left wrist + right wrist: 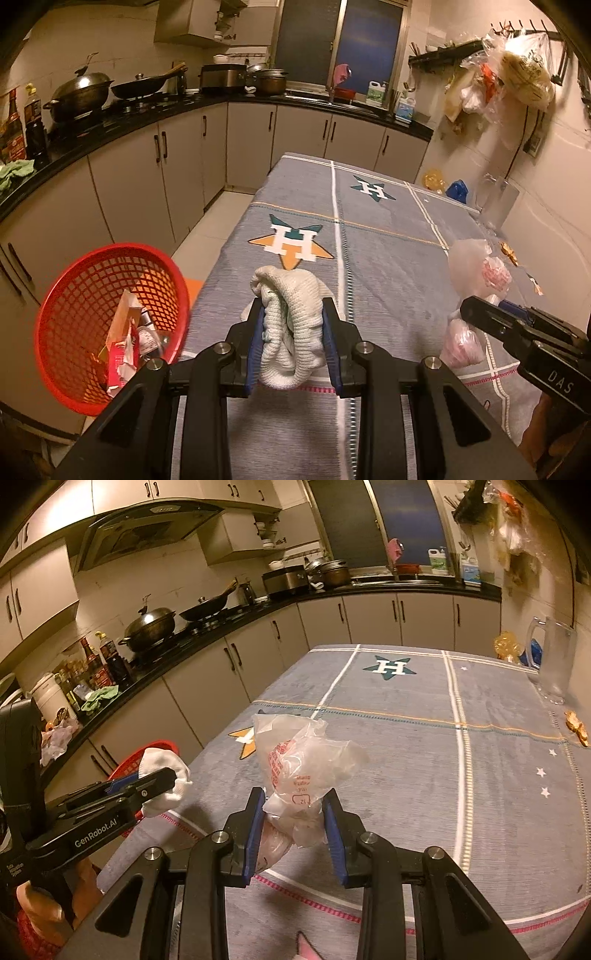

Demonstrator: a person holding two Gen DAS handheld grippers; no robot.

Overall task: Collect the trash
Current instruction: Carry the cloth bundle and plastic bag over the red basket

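Observation:
My left gripper (293,314) is shut on a crumpled white knitted cloth (291,325), held a little above the grey tablecloth (388,236). A red mesh basket (107,325) with paper and packaging scraps in it stands at the table's left edge. My right gripper (295,801) is shut on a clear plastic bag with red print (303,768), also lifted off the table. In the right wrist view the left gripper (162,779) shows at the left with the white cloth (166,775) in front of the basket (147,753). The right gripper (476,310) and the bag (476,273) show at the right of the left wrist view.
Orange peel scraps (578,731) lie near the table's right edge. A clear glass jug (552,661) stands at the far right corner, with a blue wrapper (457,190) and a yellow object (433,179) beside it. A kitchen counter with woks and bottles runs along the left.

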